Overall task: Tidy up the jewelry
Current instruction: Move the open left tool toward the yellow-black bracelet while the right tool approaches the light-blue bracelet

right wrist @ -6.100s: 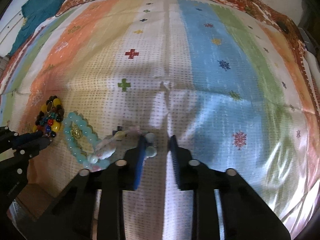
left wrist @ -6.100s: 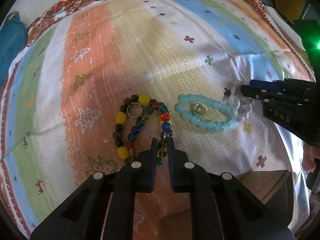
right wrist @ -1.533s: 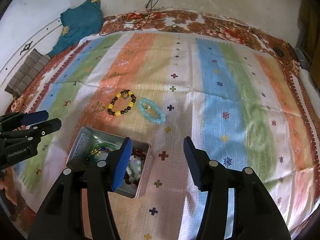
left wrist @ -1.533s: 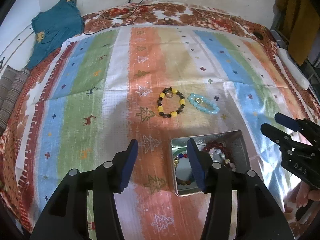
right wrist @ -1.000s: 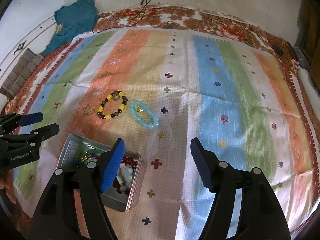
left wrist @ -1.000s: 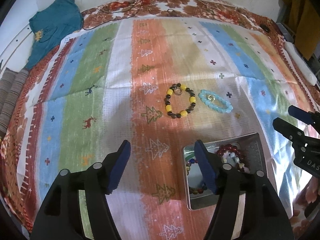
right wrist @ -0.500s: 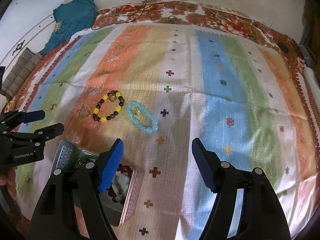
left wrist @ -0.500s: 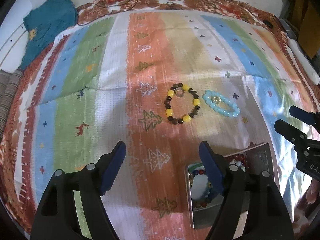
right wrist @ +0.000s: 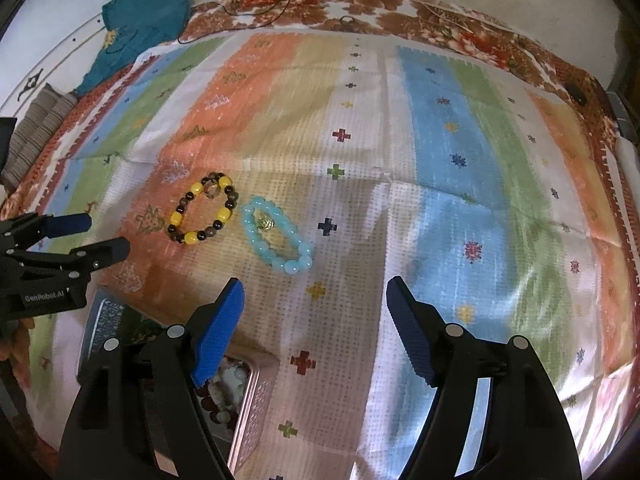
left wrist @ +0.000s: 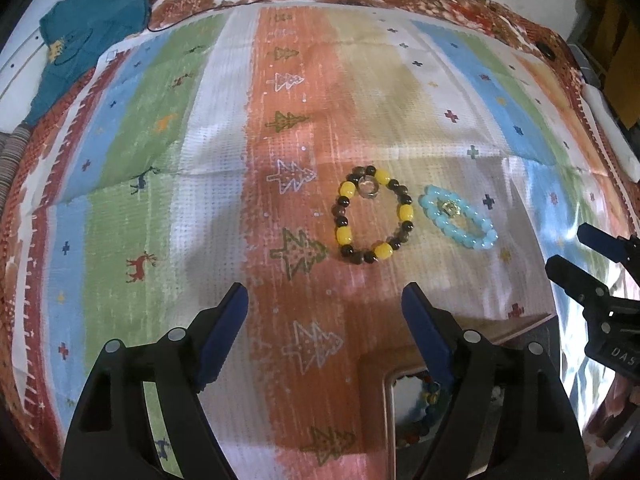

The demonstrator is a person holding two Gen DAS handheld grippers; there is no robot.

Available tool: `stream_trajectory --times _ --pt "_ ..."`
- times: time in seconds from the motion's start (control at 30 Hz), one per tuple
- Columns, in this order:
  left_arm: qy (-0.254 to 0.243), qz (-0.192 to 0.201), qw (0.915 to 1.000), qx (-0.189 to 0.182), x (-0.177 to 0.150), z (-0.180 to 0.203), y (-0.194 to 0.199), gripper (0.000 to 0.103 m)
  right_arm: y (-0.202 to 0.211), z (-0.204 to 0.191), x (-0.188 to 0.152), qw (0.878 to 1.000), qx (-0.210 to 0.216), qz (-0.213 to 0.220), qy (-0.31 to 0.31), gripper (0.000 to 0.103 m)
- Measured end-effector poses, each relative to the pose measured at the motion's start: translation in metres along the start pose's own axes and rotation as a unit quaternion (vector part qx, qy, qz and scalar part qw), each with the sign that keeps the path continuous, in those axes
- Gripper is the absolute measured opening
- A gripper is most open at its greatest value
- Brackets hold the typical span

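The right gripper (right wrist: pixel 312 300) hides most of the tin (right wrist: pixel 256 392) and its beads.

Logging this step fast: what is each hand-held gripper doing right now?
Left hand-held gripper: open, empty, jaws just been opening.
Right hand-held gripper: open, empty, jaws just been opening.

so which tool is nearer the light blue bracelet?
Right tool: the light blue bracelet lies just ahead of its open fingers. Left tool faces the yellow-and-brown bracelet instead.

Both empty grippers have opened wider, nearing two bracelets (left wrist: pixel 374 220).
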State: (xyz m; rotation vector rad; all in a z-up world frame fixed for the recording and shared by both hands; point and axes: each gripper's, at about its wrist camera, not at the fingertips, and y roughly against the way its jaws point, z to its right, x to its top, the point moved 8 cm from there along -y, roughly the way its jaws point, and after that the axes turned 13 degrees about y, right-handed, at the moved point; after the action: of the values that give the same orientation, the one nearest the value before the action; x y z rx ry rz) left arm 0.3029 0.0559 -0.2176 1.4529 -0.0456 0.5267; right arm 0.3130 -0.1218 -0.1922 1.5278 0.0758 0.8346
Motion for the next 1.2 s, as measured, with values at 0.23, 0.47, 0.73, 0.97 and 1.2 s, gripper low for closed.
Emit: stream_trajectory --times 0.23,0.47,0.73,0.97,1.2 --pt "0.001 -0.011 0.9999 0.002 0.007 -0.003 -0.016 0.078 -0.019 0.004 0.003 1.000 -0.005 -0.017 0.004 0.073" --pt "0.002 -0.013 0.9999 0.002 0.015 -0.004 -0.027 0.079 -0.033 0.003 0.006 1.000 -0.006 -0.028 0.006 0.073" --pt "0.003 -0.019 0.9998 -0.002 0.021 -0.003 -0.039 0.078 -0.046 0.004 0.012 0.999 -0.018 -0.036 0.013 0.073" --pt "-0.013 -0.022 0.9997 0.006 0.024 -0.001 -0.048 0.078 -0.058 0.009 0.013 0.998 -0.025 -0.047 0.017 0.073" --pt "-0.008 -0.021 0.9997 0.002 0.031 -0.002 -0.059 0.077 -0.073 0.012 0.015 0.998 -0.030 -0.057 0.021 0.073"
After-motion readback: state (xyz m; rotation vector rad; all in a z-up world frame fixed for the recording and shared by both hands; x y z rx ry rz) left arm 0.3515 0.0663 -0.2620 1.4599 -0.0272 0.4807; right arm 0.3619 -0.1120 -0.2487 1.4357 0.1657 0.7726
